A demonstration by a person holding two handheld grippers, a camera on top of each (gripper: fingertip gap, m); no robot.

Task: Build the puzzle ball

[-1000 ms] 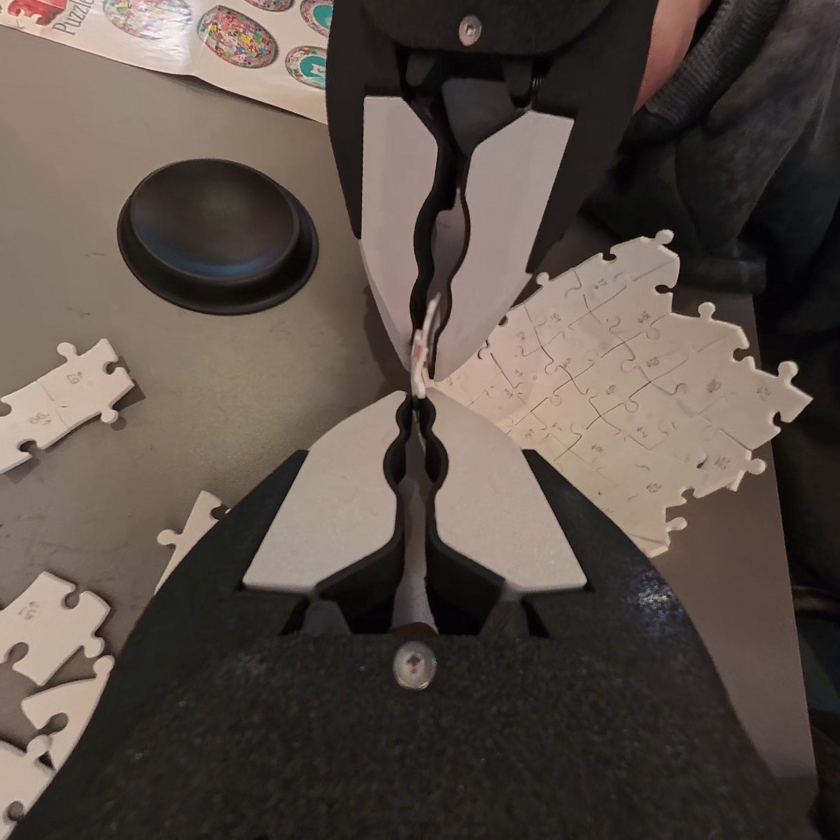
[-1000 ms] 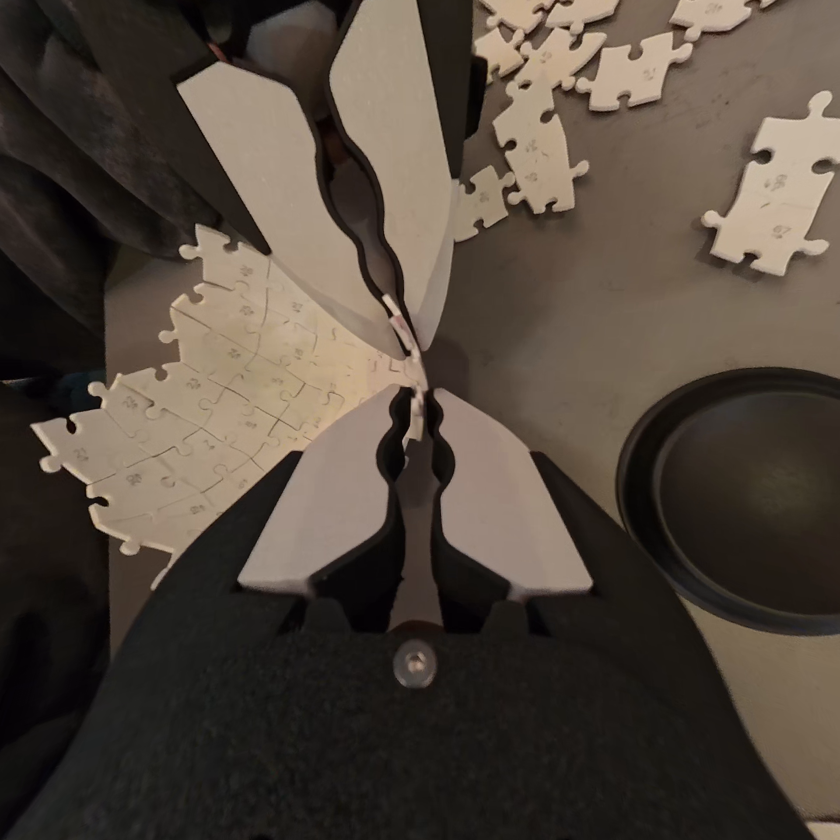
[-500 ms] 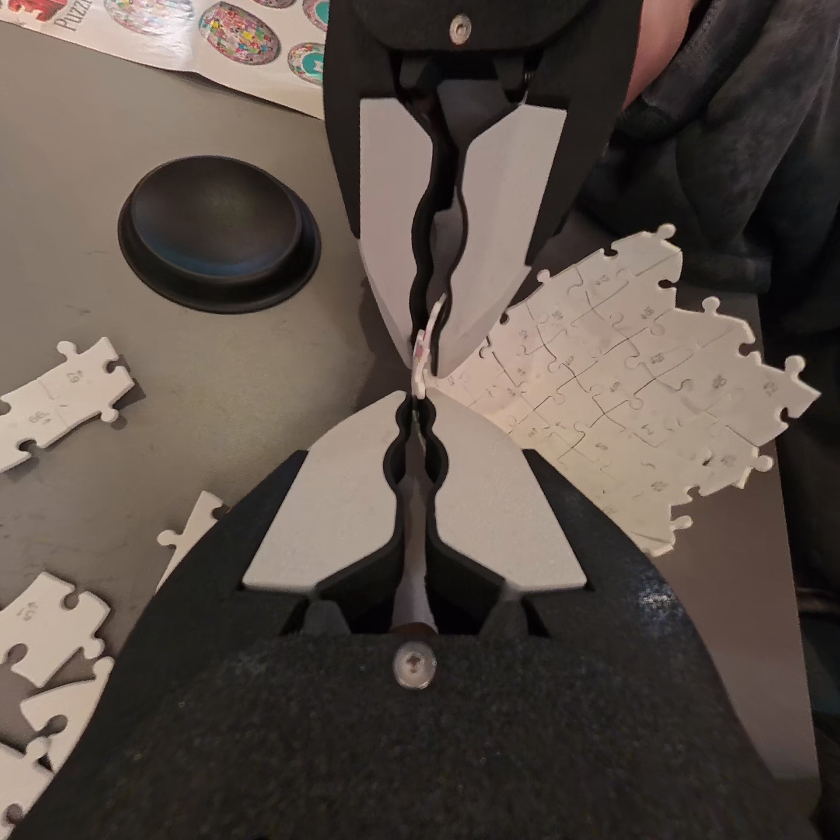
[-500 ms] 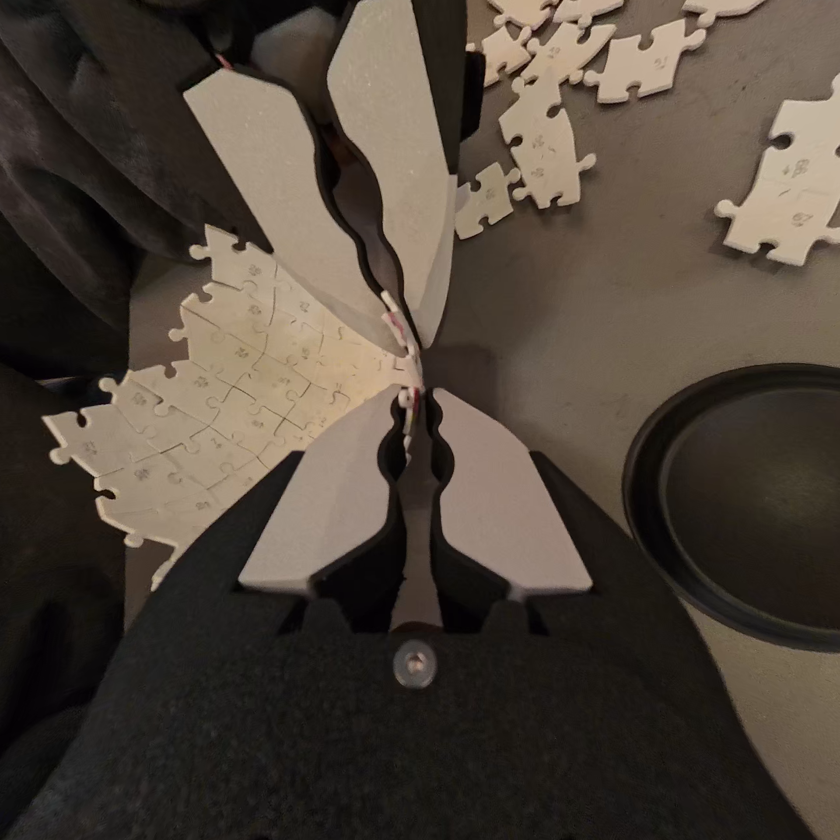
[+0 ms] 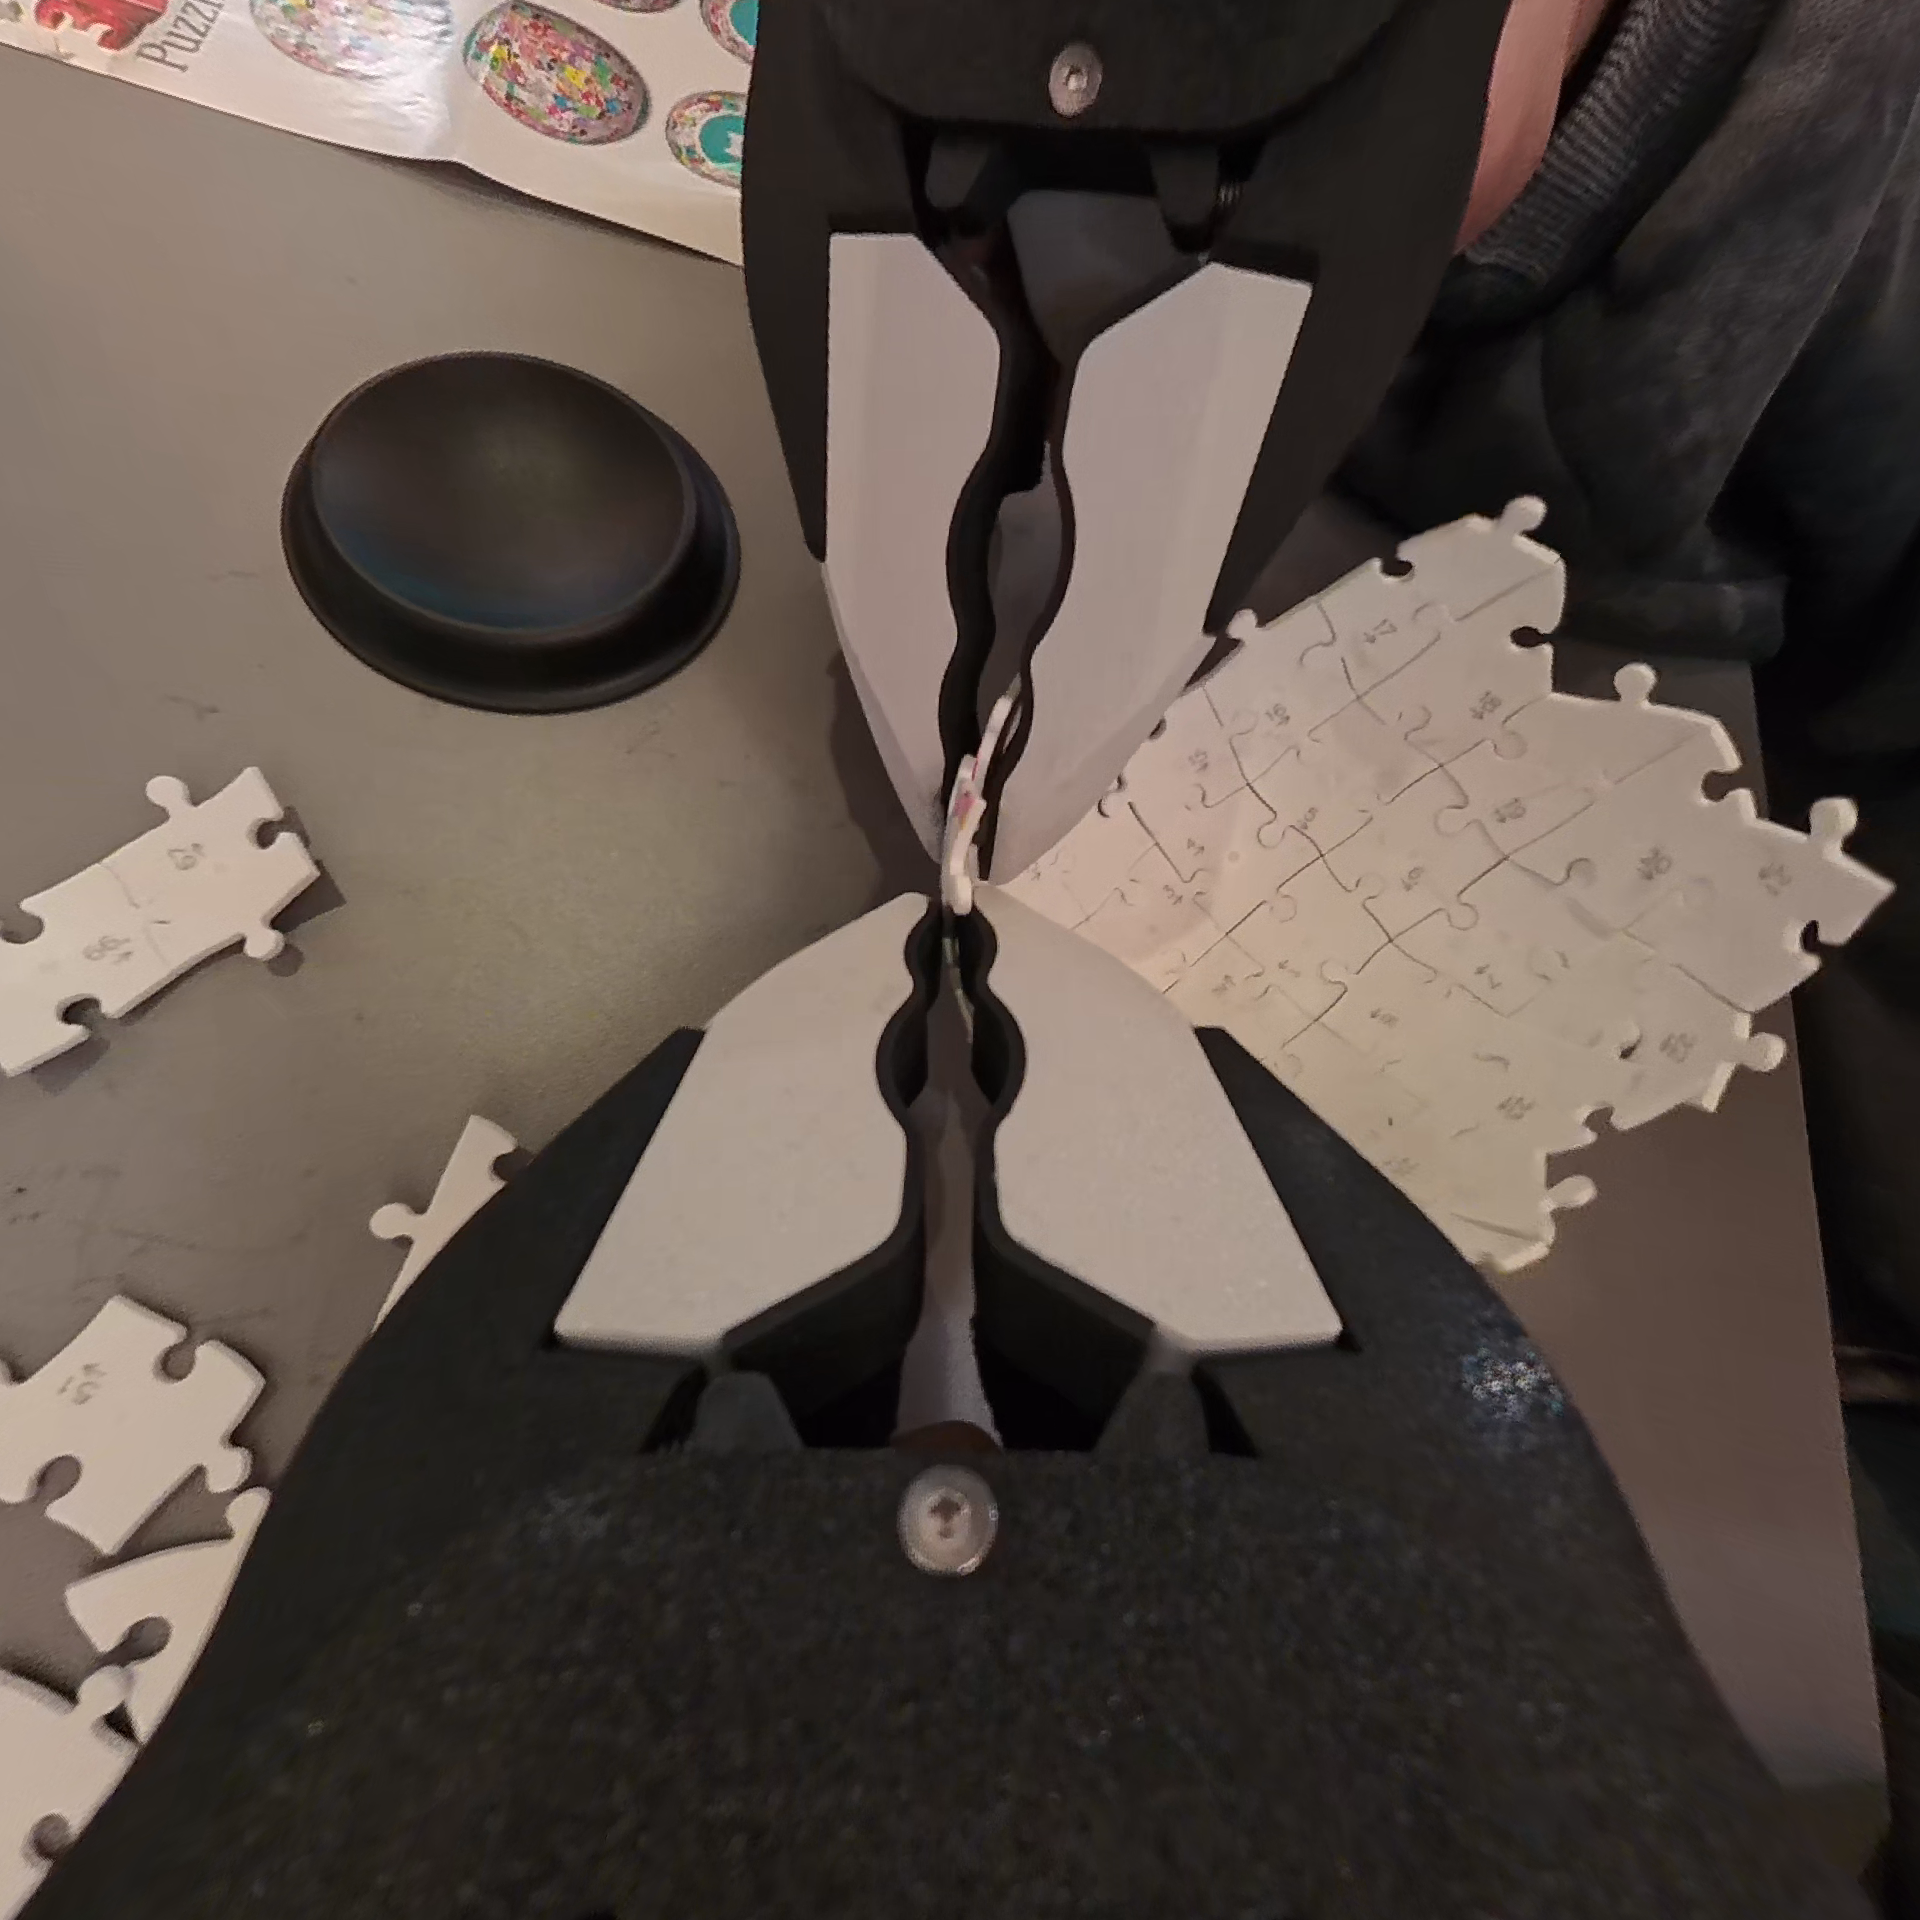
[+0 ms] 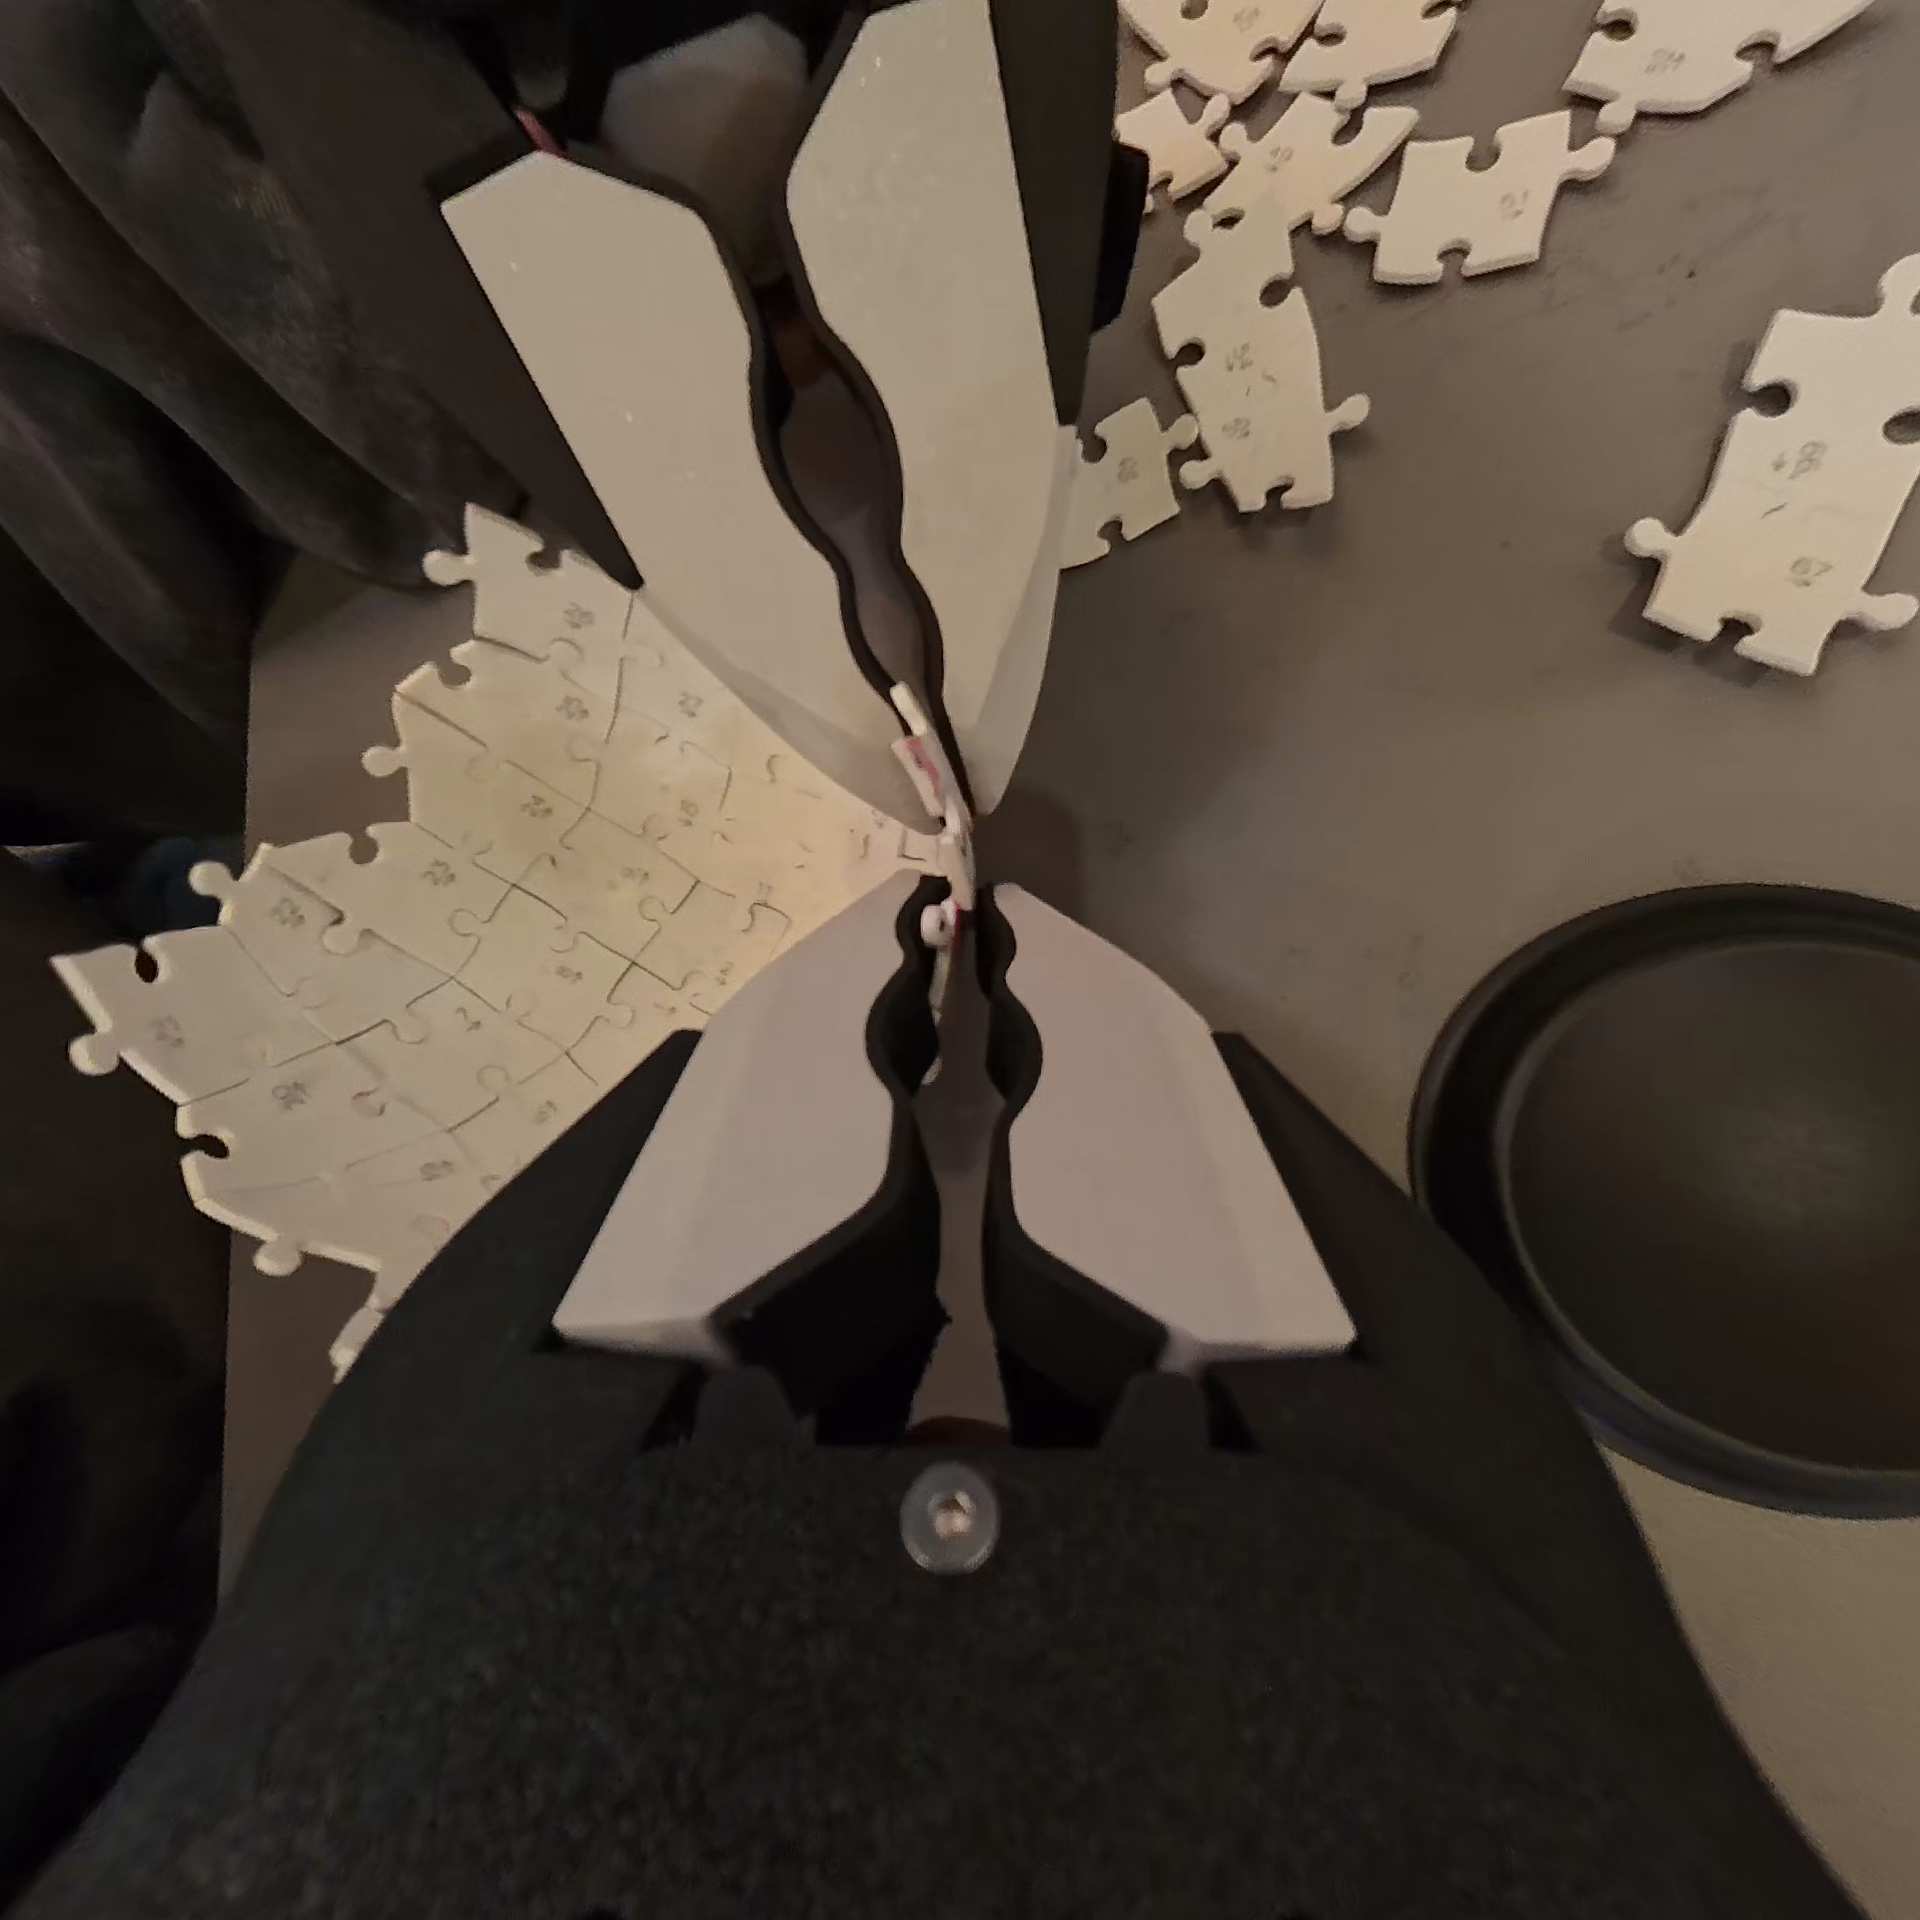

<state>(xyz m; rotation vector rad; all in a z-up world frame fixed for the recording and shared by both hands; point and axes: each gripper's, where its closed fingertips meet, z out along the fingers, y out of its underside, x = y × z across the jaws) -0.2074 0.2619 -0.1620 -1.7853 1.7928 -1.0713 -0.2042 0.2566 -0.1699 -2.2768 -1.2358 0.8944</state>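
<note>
Puzzle shell (image 5: pixel 1455 883), two clamping grippers

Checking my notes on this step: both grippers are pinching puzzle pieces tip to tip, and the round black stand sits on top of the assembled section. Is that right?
Not quite. The black stand sits on the bare table, apart from the assembled section, on the other side of the grippers; the left wrist view shows it. The rest holds: the left gripper and right gripper each pinch a piece tip to tip.
</note>
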